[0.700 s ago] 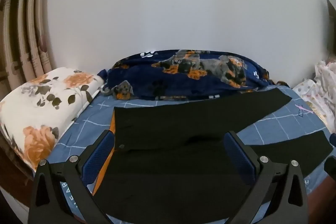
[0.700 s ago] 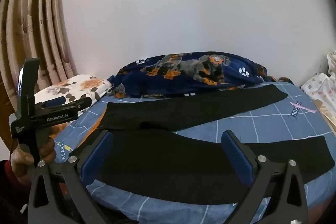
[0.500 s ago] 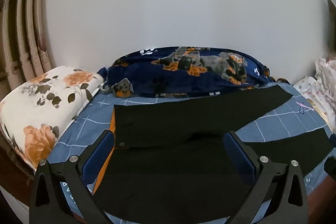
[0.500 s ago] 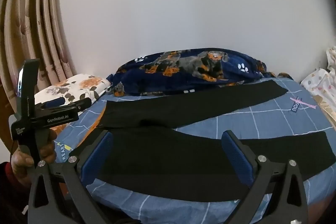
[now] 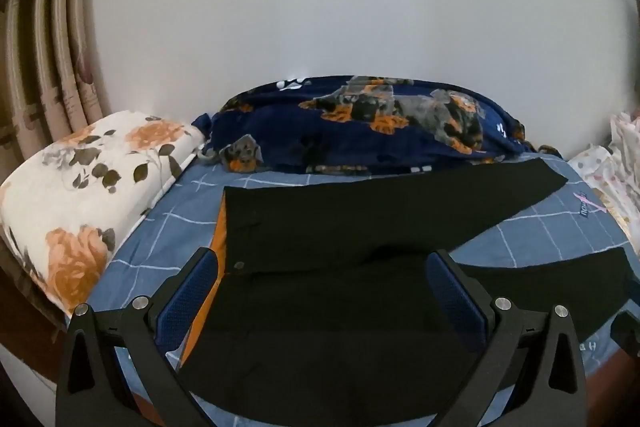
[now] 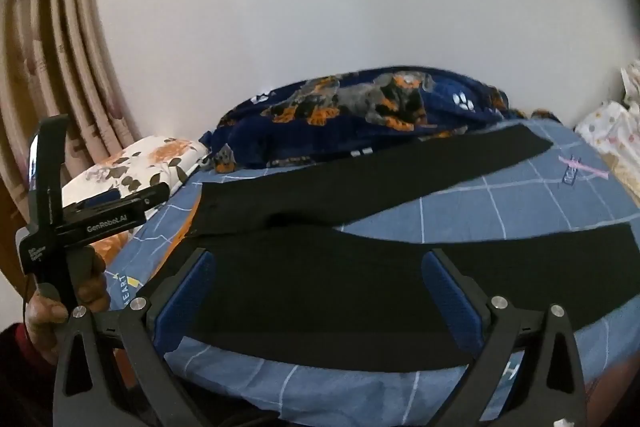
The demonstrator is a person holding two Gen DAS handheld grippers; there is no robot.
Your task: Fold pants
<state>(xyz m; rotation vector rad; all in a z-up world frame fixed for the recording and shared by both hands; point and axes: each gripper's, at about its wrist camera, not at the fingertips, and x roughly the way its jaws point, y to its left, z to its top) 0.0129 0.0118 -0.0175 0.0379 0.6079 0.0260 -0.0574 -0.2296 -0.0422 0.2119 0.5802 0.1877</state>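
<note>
Clearly nothing has been folded yet: the black pants (image 5: 360, 255) lie spread flat across the blue checked bedsheet (image 6: 500, 203), waist toward the left of the frame and both legs splayed apart toward the right, a wedge of sheet showing between them. Every fold is left to do, likely beginning with bringing one leg over the other. The left gripper (image 5: 320, 291) hangs over the waist end with its jaws spread as wide as they go and nothing between them. The right gripper (image 6: 316, 291) stands equally wide and empty above the nearer leg. At the left edge of the right view, a hand (image 6: 60, 303) grips the other tool's handle. A floral pillow (image 5: 88, 195) sits at left and a dog-print blanket (image 5: 360, 127) is bunched along the wall, just touching the far leg; it might crowd that side.
</note>
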